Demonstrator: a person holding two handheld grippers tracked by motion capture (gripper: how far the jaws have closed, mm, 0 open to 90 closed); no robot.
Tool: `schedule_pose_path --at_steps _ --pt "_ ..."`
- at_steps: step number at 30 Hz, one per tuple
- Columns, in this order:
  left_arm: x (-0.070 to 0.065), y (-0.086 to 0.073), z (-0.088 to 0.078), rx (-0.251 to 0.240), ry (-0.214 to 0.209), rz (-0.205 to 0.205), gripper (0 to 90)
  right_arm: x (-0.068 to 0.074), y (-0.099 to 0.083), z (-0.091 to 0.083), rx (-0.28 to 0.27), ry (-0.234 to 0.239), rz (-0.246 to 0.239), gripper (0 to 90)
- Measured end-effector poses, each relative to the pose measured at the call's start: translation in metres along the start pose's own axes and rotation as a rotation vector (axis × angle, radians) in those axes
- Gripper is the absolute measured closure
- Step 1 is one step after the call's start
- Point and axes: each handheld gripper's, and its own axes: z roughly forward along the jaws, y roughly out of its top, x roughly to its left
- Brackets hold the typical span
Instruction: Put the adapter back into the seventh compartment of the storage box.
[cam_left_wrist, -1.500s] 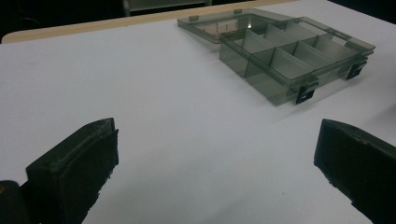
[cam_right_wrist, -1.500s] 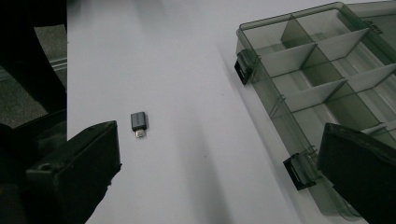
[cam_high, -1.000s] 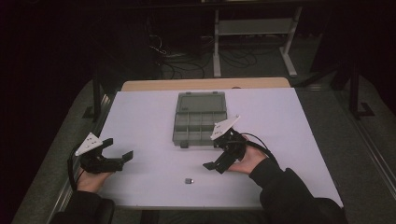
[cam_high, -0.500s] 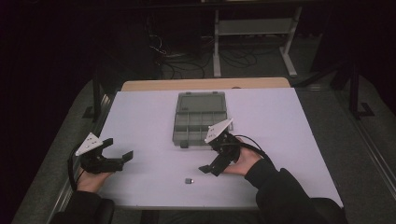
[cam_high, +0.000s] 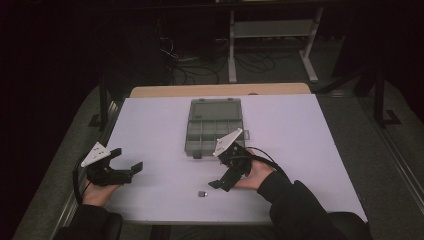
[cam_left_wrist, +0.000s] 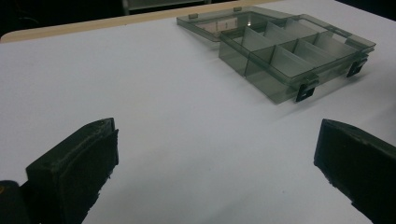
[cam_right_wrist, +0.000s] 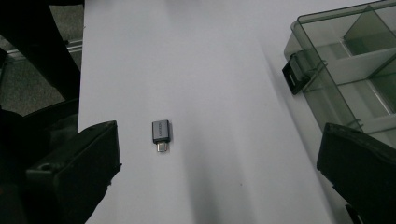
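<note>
A small grey metal USB adapter (cam_high: 202, 193) lies on the white table (cam_high: 300, 130) just before the right gripper (cam_high: 218, 183), jaws wide apart, the left gripper (cam_high: 128, 161) likewise empty-jawed, a smoky clear-plastic compartment box (cam_high: 214, 125) open beyond.

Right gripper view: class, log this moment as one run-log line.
right gripper: open, above adapter | left gripper: open, idle | organiser box: lid open | adapter: on table

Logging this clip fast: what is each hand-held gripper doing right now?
Left hand-held gripper: open, holding nothing.
Right hand-held gripper: open, holding nothing, pointed at the small adapter on the table.
</note>
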Motion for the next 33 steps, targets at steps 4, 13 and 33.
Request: schedule_pose_path --at_steps 4,13,33 --pt "0.000 0.000 0.000 0.001 0.000 0.000 0.0 0.001 0.001 0.004 0.006 0.004 -0.008 0.0" --pt "-0.001 0.000 0.000 0.006 -0.001 0.005 0.0 0.006 0.003 0.016 0.033 0.020 -0.039 0.0" --pt "-0.002 0.000 0.000 0.000 -0.004 0.009 0.0 0.023 0.004 0.057 0.110 0.078 -0.090 0.0"
